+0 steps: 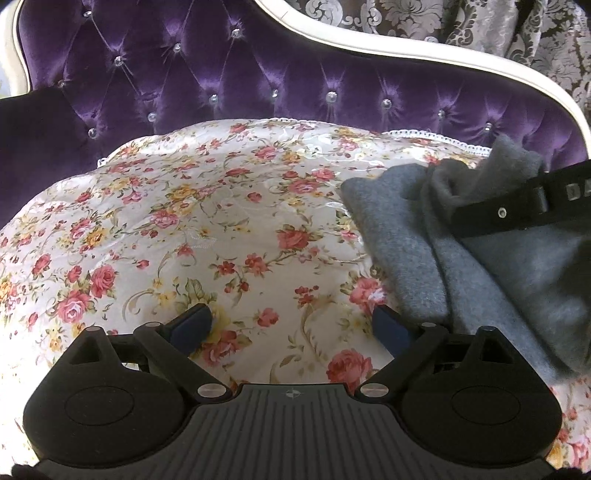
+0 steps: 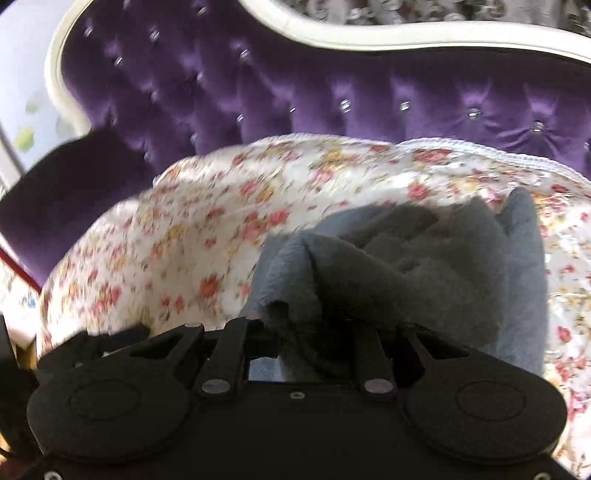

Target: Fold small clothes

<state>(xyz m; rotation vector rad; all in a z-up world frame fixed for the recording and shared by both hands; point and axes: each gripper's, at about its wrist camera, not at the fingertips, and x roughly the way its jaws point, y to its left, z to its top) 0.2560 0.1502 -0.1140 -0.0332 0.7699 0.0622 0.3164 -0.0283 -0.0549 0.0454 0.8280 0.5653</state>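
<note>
A small grey fleece garment (image 1: 480,254) lies crumpled on the right side of a floral bedspread (image 1: 207,221). My left gripper (image 1: 291,325) is open and empty, low over the bedspread, just left of the garment. In the left wrist view a black part of my right gripper (image 1: 517,206) reaches in from the right over the garment. In the right wrist view my right gripper (image 2: 306,332) is shut on the grey garment (image 2: 388,266), which bunches up over the fingers and hides their tips. That view is blurred.
A purple tufted headboard (image 1: 221,81) with a cream frame (image 1: 406,48) stands behind the bed. A dark purple cushion (image 1: 40,140) sits at the left. Patterned curtains (image 1: 480,26) hang behind. The floral bedspread (image 2: 184,251) spreads left of the garment.
</note>
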